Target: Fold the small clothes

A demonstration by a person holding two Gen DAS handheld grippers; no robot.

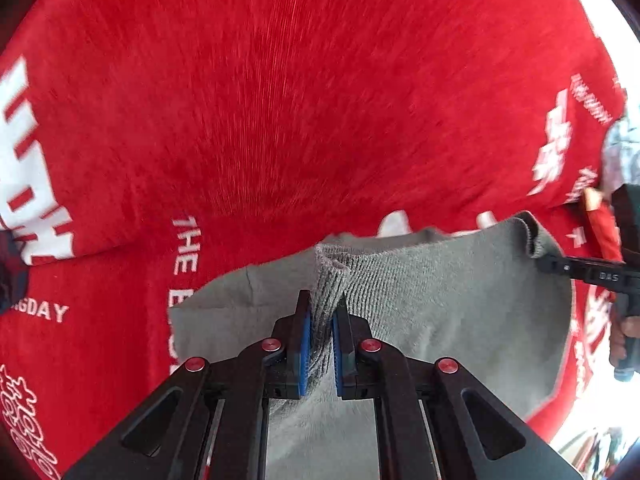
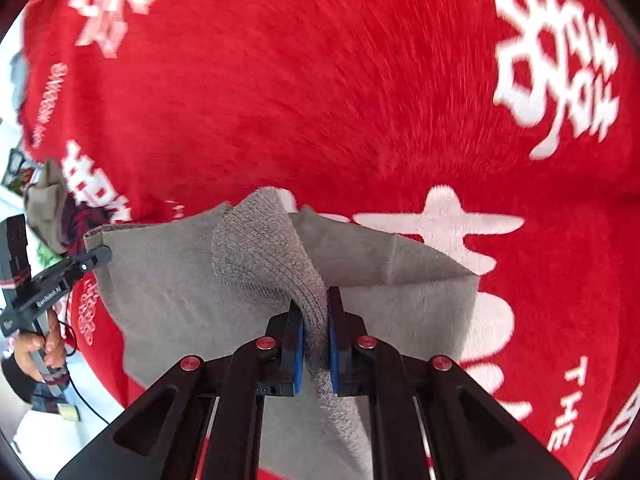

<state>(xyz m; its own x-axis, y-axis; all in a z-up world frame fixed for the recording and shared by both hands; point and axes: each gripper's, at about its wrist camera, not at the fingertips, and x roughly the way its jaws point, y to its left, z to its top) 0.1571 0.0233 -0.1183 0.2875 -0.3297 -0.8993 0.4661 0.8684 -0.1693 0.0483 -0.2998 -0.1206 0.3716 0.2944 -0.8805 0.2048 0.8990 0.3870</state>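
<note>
**Left wrist and right wrist views: grey garment pinched at two points**

Both grippers were nearly closed on a ribbed edge of the grey garment [image 1: 400,300], so it hung spread between them over the red blanket [image 1: 280,100]. Left gripper [image 1: 320,344] gripped one fold; right gripper [image 2: 316,344] another. Only the right wrist view showed the person's hand [image 2: 44,344] and a clothes heap [image 2: 52,208] beyond.

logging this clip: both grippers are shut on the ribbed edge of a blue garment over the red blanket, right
Not quite: the garment is grey, not blue; only the gripper pads are blue. The left wrist view shows the left gripper shut on its ribbed edge, and the right wrist view shows the right gripper doing likewise, over the red blanket.
</note>
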